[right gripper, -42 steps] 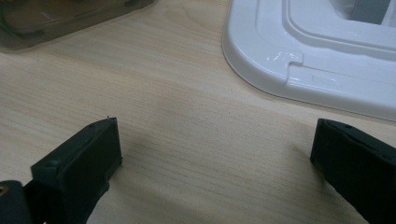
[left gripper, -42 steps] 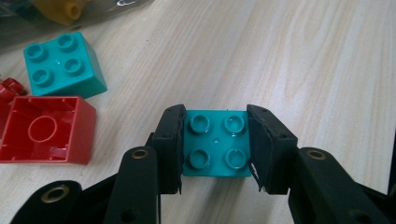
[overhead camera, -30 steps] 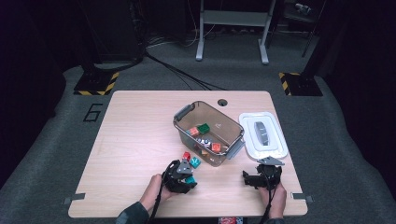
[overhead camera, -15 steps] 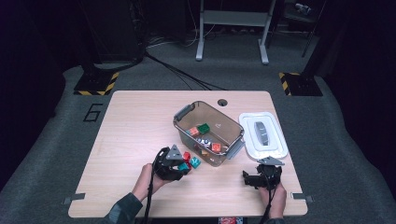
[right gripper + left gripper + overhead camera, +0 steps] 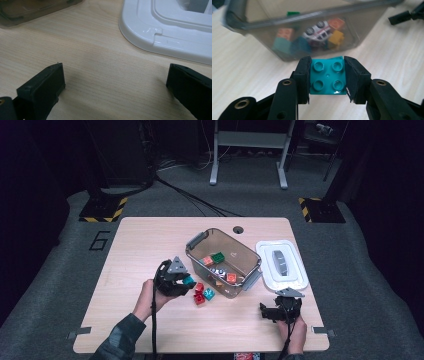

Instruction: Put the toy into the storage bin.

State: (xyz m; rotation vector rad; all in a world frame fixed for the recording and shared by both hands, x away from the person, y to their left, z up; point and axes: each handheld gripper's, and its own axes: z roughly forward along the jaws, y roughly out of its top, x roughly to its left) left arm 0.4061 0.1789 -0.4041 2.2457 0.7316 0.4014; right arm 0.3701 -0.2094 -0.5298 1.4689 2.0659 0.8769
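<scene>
1. Between the jaws of the left hand-held gripper there's a teal four-stud building brick, pinched on two opposite sides and lifted just clear of the surface.
2. A second ago that hand-held gripper was lower and further right, down by the loose bricks in front of the bin. Now it has pulled back left and up with the brick, so the pick looks done, I'd say.
3. Just beyond it sits the clear grey storage bin, open, with a toy car, an orange brick and a yellow brick inside. My guess is the teal one goes in next.
4. Two pieces wait on the surface by the bin's near wall: a red brick and another teal brick.
5. The right hand-held gripper hasn't budged across the frames. It rests near the front edge, jaws wide apart and empty, just short of the white lid.
</scene>
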